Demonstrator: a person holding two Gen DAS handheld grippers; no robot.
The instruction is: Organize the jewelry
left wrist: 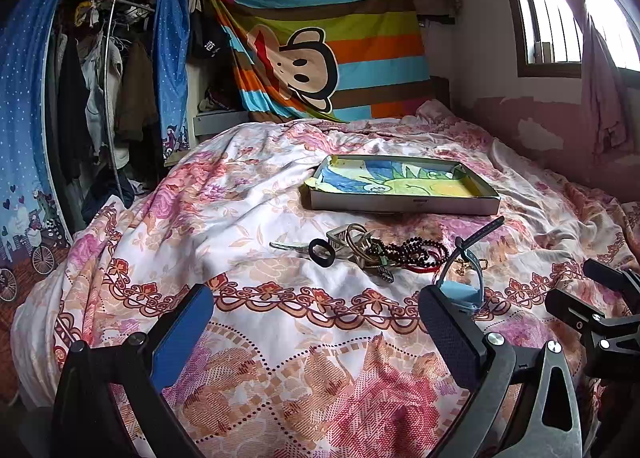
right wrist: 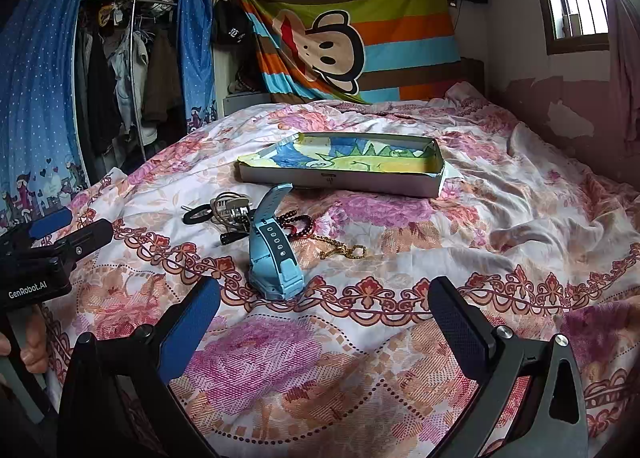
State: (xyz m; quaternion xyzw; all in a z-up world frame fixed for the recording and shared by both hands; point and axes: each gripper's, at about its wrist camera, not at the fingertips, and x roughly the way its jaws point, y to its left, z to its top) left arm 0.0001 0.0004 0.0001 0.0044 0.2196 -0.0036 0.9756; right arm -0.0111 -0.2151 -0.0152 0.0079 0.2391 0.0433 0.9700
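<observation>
A floral bedspread point(right wrist: 500, 218) is covering the bed, and nothing has been sorted yet; by the look of it the task is sitting at its very start. A shallow cardboard tray point(right wrist: 340, 178) lined with a crayon drawing is lying at about twelve o'clock in both views, and it is showing no jewelry inside.

The jewelry pile is lying just in front of the tray. A light blue watch point(right wrist: 274, 254) is standing on its case, strap arching upward, at roughly eleven o'clock from the right gripper point(right wrist: 324, 322). Dark bead bracelets point(left wrist: 412, 254) are lying tangled beside a metal clip and rings point(left wrist: 352, 242), with a black ring point(left wrist: 321, 253) at their nine o'clock side. A thin gold chain point(right wrist: 344, 250) is trailing off at the watch's three o'clock.

Both tongs are hovering short of the pile, pointing down toward it. The left gripper point(left wrist: 320, 322) is standing with fingers wide apart and holding nothing, and the right one likewise.

The next move is probably calling for one gripper to advance, straddle a single piece, likely the watch as nearest, and close on it without dragging the tangled beads.
</observation>
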